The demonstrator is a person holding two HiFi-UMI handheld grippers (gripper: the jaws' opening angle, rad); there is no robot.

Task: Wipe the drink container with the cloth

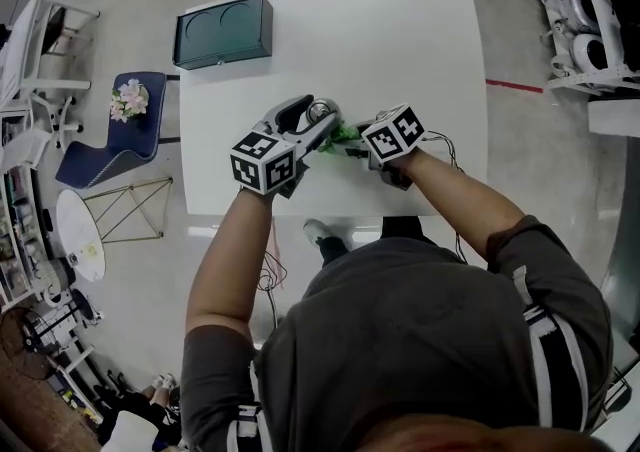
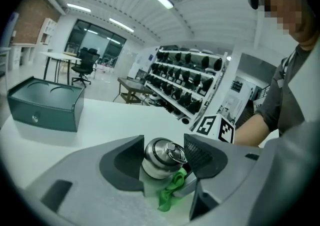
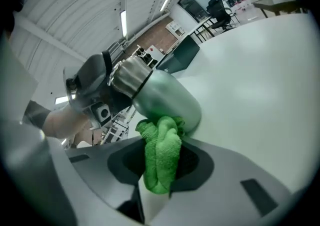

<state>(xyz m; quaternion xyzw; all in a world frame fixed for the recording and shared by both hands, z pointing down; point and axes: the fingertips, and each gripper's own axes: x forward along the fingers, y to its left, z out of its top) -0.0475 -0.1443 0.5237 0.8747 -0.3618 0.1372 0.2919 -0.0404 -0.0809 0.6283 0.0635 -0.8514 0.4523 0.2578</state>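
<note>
The drink container (image 1: 322, 112) is a pale green metal flask with a silver cap, near the front middle of the white table (image 1: 400, 50). My left gripper (image 1: 316, 122) is shut on its capped upper end (image 2: 159, 157), a pad on each side. In the right gripper view the container (image 3: 165, 97) leans over, its lower end by the tabletop. My right gripper (image 3: 160, 162) is shut on a bunched green cloth (image 3: 161, 155), which presses against the flask's side. The cloth (image 2: 170, 195) also shows just below the flask in the left gripper view. Both grippers meet at the container (image 1: 352, 143).
A dark green box (image 1: 222, 32) with two round recesses sits at the table's far left corner. A blue chair (image 1: 120, 135) carrying flowers stands on the floor to the left. Shelving (image 1: 585, 30) lines the right side of the room.
</note>
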